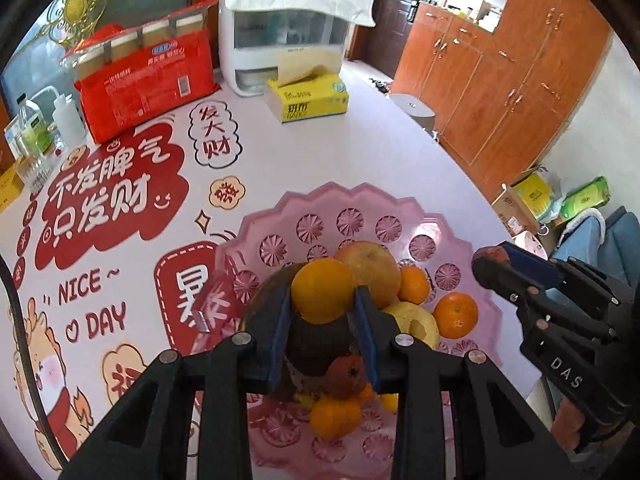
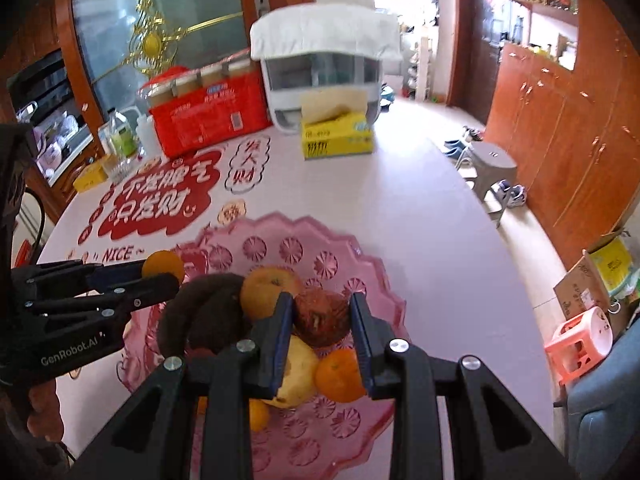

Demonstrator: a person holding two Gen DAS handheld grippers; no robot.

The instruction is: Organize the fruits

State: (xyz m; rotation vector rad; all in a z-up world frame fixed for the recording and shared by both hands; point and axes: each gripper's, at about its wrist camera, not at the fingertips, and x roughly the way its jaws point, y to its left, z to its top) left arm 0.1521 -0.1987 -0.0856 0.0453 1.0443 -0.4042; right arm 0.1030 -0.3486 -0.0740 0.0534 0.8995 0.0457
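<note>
Gripping, left gripper (image 1: 323,300): fingers pinching an orange (image 1: 322,290), lower centre of the left wrist view.
Gripping, right gripper (image 2: 322,320): fingers pinching a brown wrinkled fruit (image 2: 322,316), centre of the right wrist view.
Location: both above the pink tray (image 2: 280,236), over the remaining fruit pile (image 1: 404,304).
Support: printed tablecloth (image 1: 120,200).

Background clutter at the far end of my table

I see a red plastic multipack of jars (image 1: 146,80) beside a white plastic appliance under a white cloth (image 1: 280,36), with a yellow tissue box (image 1: 308,98) just in front; clear bottles (image 1: 30,128) stand at the left edge (labels unreadable), and orange wooden cabinets (image 2: 560,128) line the right wall.
</note>
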